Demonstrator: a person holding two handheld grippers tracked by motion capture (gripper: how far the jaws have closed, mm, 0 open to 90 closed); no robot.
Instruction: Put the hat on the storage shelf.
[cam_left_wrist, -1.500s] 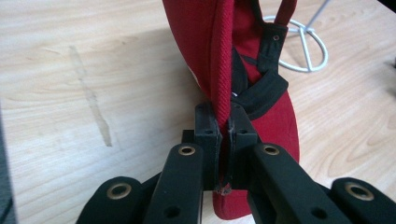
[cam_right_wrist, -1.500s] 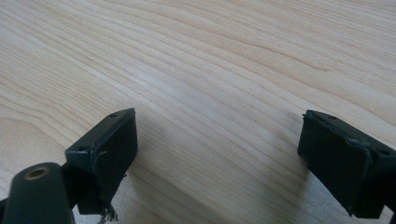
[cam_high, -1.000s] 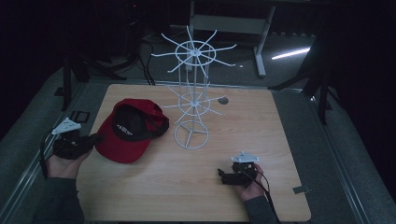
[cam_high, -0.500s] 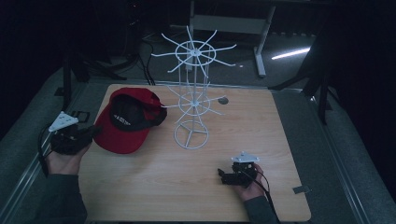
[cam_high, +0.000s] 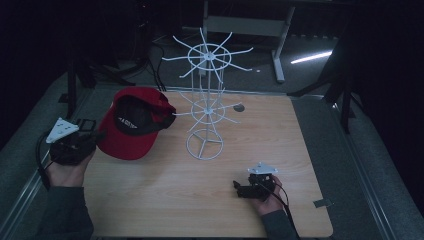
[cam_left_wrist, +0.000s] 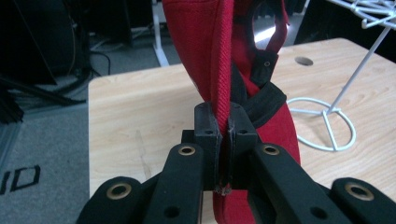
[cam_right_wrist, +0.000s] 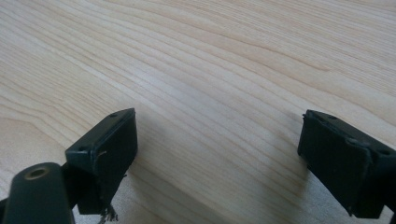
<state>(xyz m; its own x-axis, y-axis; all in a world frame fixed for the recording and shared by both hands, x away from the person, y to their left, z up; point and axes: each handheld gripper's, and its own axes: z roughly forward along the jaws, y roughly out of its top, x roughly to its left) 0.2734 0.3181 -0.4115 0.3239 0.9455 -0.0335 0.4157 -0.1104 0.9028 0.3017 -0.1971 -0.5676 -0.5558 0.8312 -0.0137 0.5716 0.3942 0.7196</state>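
- The table (cam_high: 165, 200) is a pale wooden top; a person's forearms come in from its near edge, one gripper in each hand.
- The rack (cam_high: 206, 102) is a white wire stand with two tiers of spokes on a round base, upright near the table's middle. The lower tier's spoke tips reach out toward the cap's side.
- The cap (cam_high: 132, 125) is red with a dark lining, at the table's left, just left of the rack. It is tilted up off the wood, its opening facing up toward the high camera and its brim end toward the left hand.
- The left gripper (cam_left_wrist: 223, 135) is at the table's left edge and pinches the cap's red edge: in the left gripper view the pads are pressed together with the fabric rising straight up between them, and the black strap hangs beyond.
- From those jaws the rack lies ahead and to the right, with the cap in between. I judge the coming move to be a carry rightward and up, so the cap's opening or strap meets a spoke.
- The left hand is much the nearer one to the cap.
- The right gripper (cam_right_wrist: 219, 154) rests near the table's front right, well apart from cap and rack. Its jaws are spread wide over bare wood, with nothing between them.
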